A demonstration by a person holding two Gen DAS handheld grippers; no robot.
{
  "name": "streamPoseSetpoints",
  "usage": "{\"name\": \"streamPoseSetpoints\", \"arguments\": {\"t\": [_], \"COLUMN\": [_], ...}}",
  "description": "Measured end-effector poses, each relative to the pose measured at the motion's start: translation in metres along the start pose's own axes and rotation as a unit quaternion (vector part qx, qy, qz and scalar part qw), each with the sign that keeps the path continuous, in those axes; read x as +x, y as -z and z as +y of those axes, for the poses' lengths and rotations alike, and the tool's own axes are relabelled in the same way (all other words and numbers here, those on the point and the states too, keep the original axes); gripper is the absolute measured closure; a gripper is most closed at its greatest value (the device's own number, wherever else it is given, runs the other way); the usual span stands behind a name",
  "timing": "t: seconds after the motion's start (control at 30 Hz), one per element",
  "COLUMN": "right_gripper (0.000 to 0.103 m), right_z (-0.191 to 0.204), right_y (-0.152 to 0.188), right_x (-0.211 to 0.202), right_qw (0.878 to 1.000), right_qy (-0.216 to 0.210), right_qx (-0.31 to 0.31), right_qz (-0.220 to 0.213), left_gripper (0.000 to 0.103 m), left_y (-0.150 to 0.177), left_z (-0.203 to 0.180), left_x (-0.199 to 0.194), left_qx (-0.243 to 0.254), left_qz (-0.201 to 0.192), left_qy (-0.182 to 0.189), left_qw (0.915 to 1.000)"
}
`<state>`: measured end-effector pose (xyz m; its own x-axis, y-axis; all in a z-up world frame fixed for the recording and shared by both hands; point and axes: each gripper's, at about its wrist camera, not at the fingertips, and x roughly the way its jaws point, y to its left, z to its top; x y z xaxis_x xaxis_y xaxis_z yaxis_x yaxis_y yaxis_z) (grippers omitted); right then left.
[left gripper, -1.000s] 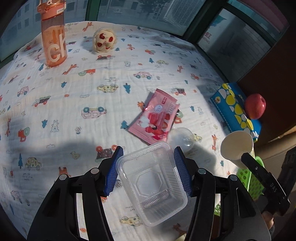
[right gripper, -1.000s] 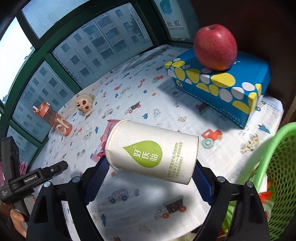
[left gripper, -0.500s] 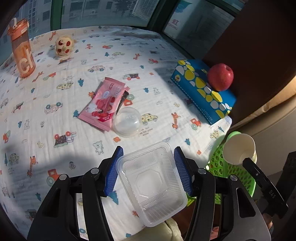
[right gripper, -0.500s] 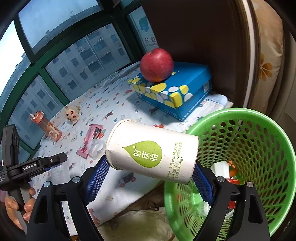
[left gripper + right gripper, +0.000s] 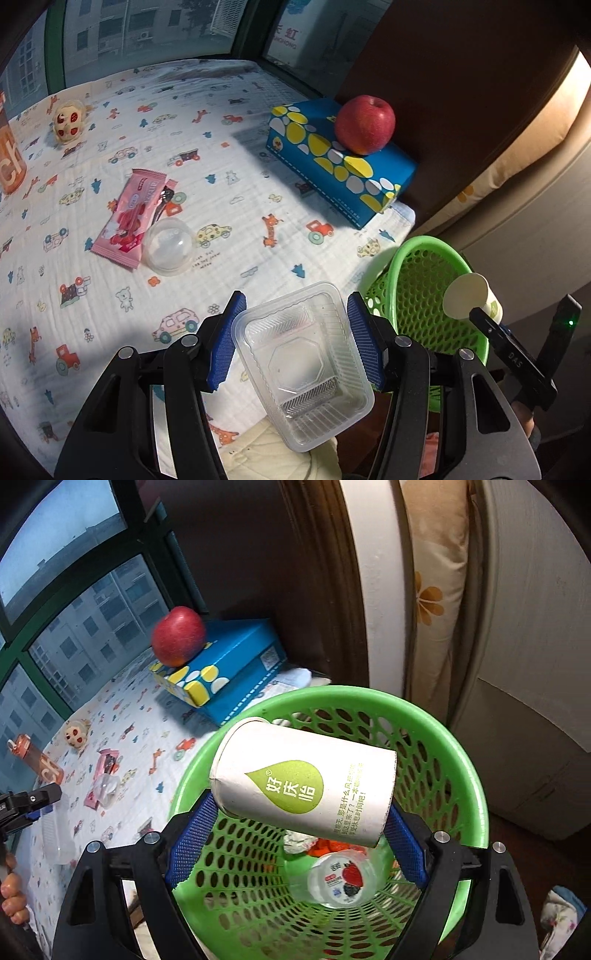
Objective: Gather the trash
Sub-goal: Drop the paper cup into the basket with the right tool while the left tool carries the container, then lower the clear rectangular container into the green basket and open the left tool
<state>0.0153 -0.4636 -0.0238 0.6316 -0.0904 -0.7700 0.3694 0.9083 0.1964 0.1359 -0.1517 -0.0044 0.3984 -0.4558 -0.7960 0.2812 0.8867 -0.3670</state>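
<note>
My left gripper (image 5: pixel 295 339) is shut on a clear plastic tray (image 5: pixel 303 365) and holds it over the bed's near edge, left of the green basket (image 5: pixel 424 258). My right gripper (image 5: pixel 295 834) is shut on a white paper cup (image 5: pixel 303 782) lying sideways, held right above the open green basket (image 5: pixel 461 760). The cup also shows in the left wrist view (image 5: pixel 469 301). A yogurt cup (image 5: pixel 341 880) and other scraps lie in the basket. A pink wrapper (image 5: pixel 129 218) and a clear dome lid (image 5: pixel 168 245) lie on the patterned sheet (image 5: pixel 240 206).
A red apple (image 5: pixel 365 123) sits on a blue dotted box (image 5: pixel 332 166) by the dark wall. A small doll (image 5: pixel 68 122) and an orange bottle (image 5: pixel 9 155) stand at the far left. A curtain (image 5: pixel 432 590) hangs behind the basket.
Both grippers have swung right, off the bed. The paper cup has moved from beside the basket to directly over its opening. The tray is nearer the basket.
</note>
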Motion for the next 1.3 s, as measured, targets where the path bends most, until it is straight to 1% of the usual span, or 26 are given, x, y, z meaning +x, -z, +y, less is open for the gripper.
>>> {"name": "streamPoseSetpoints", "arguments": {"t": [0.23, 0.37, 0.63, 0.83, 0.9, 1.13, 1.23, 1.3], "right_gripper": [0.019, 0.017, 0.017, 0.016, 0.016, 0.016, 0.016, 0.016], "right_z": [-0.028, -0.036, -0.046, -0.053, -0.055, -0.062, -0.064, -0.065], "right_y": [-0.001, 0.0, 0.004, 0.006, 0.007, 0.009, 0.01, 0.011], "right_x": [0.004, 0.002, -0.017, -0.032, -0.036, -0.047, -0.049, -0.049], "right_qw": [1.0, 0.999, 0.999, 0.998, 0.998, 0.997, 0.996, 0.996], "right_qy": [0.025, 0.026, 0.016, 0.009, 0.004, -0.003, -0.002, -0.003], "right_qx": [0.016, 0.024, 0.035, 0.049, 0.052, 0.063, 0.066, 0.068], "right_qz": [-0.005, -0.009, -0.026, -0.039, -0.043, -0.054, -0.055, -0.054], "left_gripper": [0.047, 0.047, 0.047, 0.047, 0.047, 0.046, 0.045, 0.035], "left_y": [-0.003, -0.003, 0.003, 0.01, 0.013, 0.022, 0.026, 0.028], "left_z": [-0.039, -0.06, -0.097, -0.123, -0.131, -0.15, -0.154, -0.156], "left_x": [0.004, 0.008, 0.027, 0.045, 0.05, 0.068, 0.076, 0.079], "left_qx": [0.033, 0.051, 0.081, 0.106, 0.114, 0.13, 0.133, 0.135], "left_qz": [0.004, 0.007, 0.026, 0.042, 0.048, 0.064, 0.075, 0.077], "left_qy": [0.017, 0.028, 0.052, 0.062, 0.072, 0.087, 0.091, 0.092], "left_qw": [0.9993, 0.9983, 0.9951, 0.9915, 0.9897, 0.9857, 0.9841, 0.9835]}}
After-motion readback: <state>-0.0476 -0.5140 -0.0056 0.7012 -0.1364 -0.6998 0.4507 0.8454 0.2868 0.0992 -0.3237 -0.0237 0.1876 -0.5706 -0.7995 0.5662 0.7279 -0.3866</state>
